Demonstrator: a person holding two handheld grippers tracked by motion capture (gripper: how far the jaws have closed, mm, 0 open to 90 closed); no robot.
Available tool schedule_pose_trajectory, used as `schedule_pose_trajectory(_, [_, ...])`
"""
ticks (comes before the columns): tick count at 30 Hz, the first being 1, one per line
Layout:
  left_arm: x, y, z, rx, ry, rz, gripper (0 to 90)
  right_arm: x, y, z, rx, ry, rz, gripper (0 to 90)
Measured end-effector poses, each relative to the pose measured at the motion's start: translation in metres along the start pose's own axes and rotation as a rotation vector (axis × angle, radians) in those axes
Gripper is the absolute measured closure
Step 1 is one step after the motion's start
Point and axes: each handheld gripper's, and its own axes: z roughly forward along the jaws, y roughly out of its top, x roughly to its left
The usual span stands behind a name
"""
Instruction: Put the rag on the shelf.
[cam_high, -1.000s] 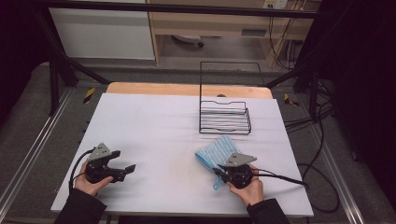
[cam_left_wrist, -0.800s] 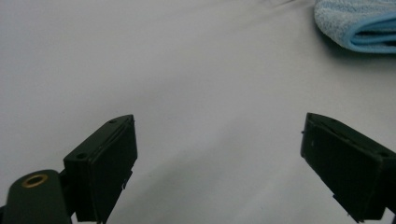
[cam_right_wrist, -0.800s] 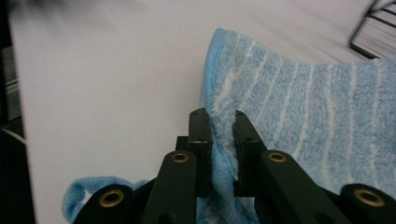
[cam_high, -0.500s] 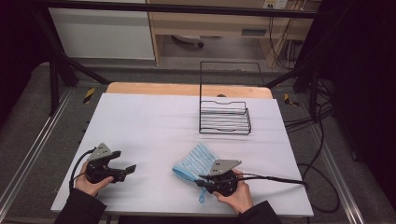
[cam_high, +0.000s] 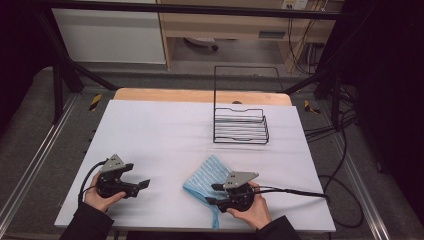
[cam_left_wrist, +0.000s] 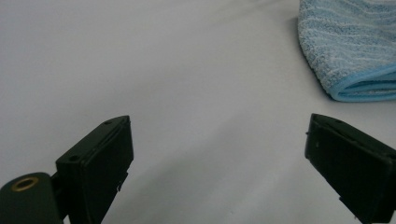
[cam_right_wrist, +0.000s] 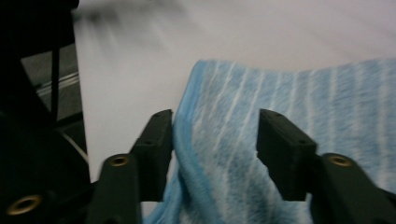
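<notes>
Right now the white tabletop (cam_high: 165, 135) carries little: a black wire rack (cam_high: 241, 127) stands toward its far right, well apart from the hands, and a folded blue striped towel (cam_high: 206, 176) lies near the front edge, right of the middle. From above, the towel's long axis runs slantwise, from its far right corner down toward the near left, with a blue strap trailing off its near end.

The right gripper (cam_high: 212, 193) is plainly the nearer one. It lies low over the towel's near corner, pointing left across it. Its fingers (cam_right_wrist: 159, 140) have just been opening and now stand half spread, with the towel's bound edge between them; the left pad sits right at that edge, yet I judge nothing is pinched.

The left gripper (cam_high: 144, 184) rests near the front left, well apart from the towel, fingers (cam_left_wrist: 100, 163) spread wide over bare tabletop and aimed toward the towel's folded edge (cam_left_wrist: 359, 88). Nothing stands between.
</notes>
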Motion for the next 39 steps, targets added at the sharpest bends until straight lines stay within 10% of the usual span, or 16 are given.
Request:
schedule_pose_trajectory(7, [-0.01,0.008,0.002,0.004,-0.017,0.01,8.1,-0.025,-0.001,-0.026,-0.078,-0.129,0.108,21.9])
schedule_pose_trajectory(22, [-0.04,0.043,0.019,0.002,-0.025,0.024,17.7,-0.059,-0.028,-0.046,-0.016,-0.287,0.259,17.3])
schedule_pose_trajectory(30, [-0.071,0.064,0.051,0.06,-0.03,0.078,28.0,-0.053,-0.033,-0.043,0.006,-0.276,0.266,38.0])
schedule_pose_trajectory(39, [-0.085,0.053,0.077,0.127,-0.075,0.069,38.7,-0.05,-0.035,-0.039,0.045,-0.257,0.293,74.7])
